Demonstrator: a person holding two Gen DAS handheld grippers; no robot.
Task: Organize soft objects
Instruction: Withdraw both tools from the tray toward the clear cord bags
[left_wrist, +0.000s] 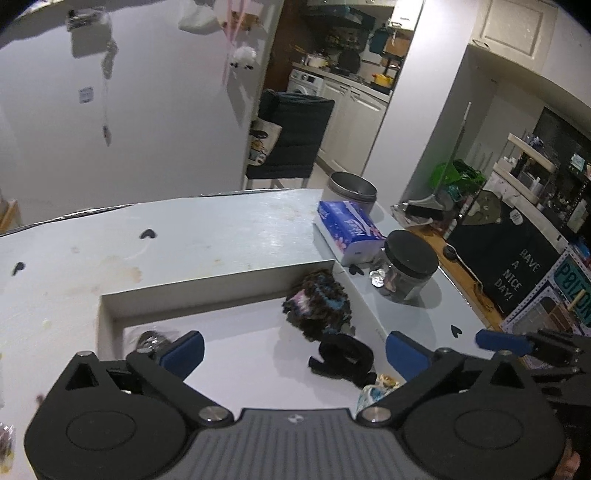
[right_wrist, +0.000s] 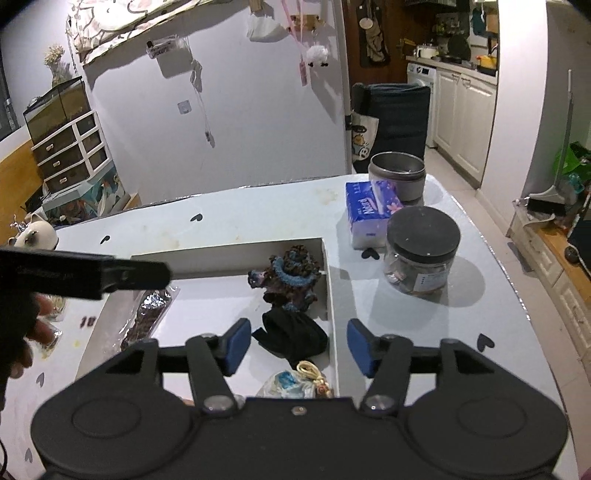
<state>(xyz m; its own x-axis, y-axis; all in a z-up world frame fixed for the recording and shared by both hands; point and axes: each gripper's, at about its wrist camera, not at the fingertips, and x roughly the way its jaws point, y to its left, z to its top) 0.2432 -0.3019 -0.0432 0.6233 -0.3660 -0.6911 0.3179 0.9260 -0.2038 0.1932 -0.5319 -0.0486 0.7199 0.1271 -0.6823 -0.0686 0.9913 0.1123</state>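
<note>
Scrunchies and other soft items sit in a shallow white tray (right_wrist: 329, 291) at the centre of the pale counter (right_wrist: 236, 218). Four things are countable inside it in the right wrist view: a fuzzy dark scrunchie with blue trim (right_wrist: 291, 277) against the tray's far right corner, a black fabric piece (right_wrist: 295, 338) just below it, a small pale pouch with a yellow cord (right_wrist: 299, 382) at the lower edge, and a clear packet of dark contents (right_wrist: 147, 314) along the left side.

Right of the tray stand three more things: one blue tissue pack (right_wrist: 364, 210), one clear jar with a black lid (right_wrist: 421, 251) and one open metal tin (right_wrist: 397, 175) behind them.

Both claws are released and grip nothing. The right claw (right_wrist: 297, 347) hovers over the tray's near right wall; the left claw (left_wrist: 293, 354) hovers above the tray floor, near the black fabric piece (left_wrist: 341, 356) and the scrunchie (left_wrist: 317, 306).

The pouch (left_wrist: 376, 391) is half hidden behind the left claw's body in the left wrist view, and the packet (left_wrist: 151, 341) is mostly covered by a blue pad. The jar's contents are too blurred to identify.
</note>
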